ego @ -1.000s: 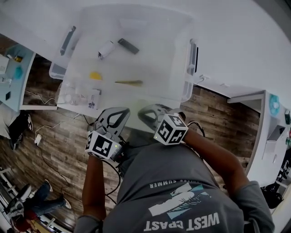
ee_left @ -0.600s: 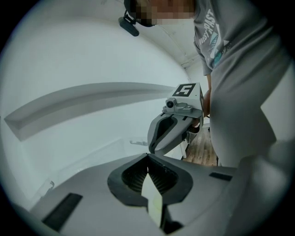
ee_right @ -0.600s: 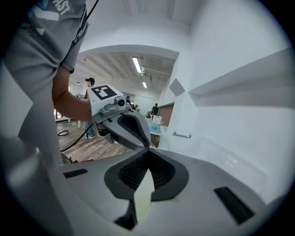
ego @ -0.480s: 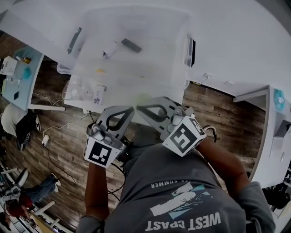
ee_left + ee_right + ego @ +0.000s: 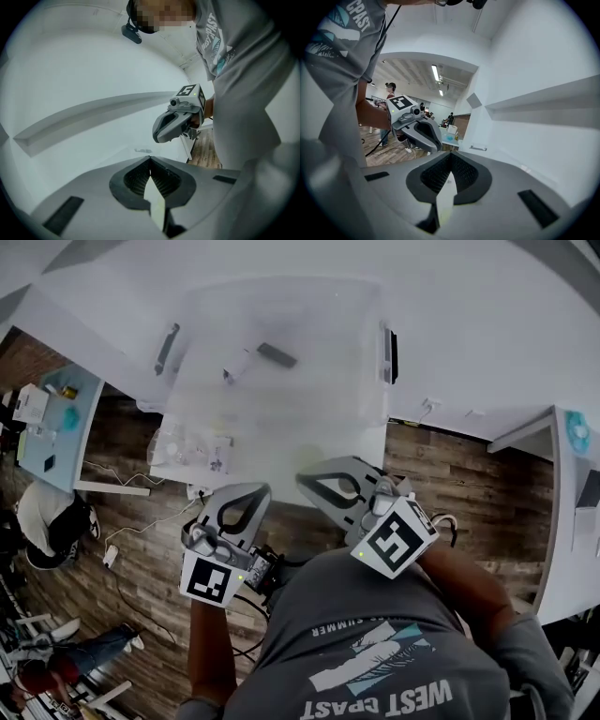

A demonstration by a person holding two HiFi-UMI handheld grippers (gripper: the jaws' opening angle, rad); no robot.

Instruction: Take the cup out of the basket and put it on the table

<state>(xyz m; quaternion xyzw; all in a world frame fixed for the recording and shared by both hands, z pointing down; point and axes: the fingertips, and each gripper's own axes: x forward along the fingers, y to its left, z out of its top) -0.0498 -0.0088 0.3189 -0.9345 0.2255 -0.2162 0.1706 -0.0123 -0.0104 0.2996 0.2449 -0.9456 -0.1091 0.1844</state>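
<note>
While both are pressed together and empty, the left claw (image 5: 261,491) and right claw (image 5: 304,482) hover side by side before the person's chest, short of the clear plastic basket (image 5: 319,418) on the white tabletop (image 5: 487,334). The cup seems to lie among clear items (image 5: 183,444) in its near-left corner. A good reach would part one claw first, then descend over the near rim.

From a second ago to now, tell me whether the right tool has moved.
Yes. In the head view the right tool has pulled back from the clear plastic bin, toward the person's chest and the picture's lower right.
</note>
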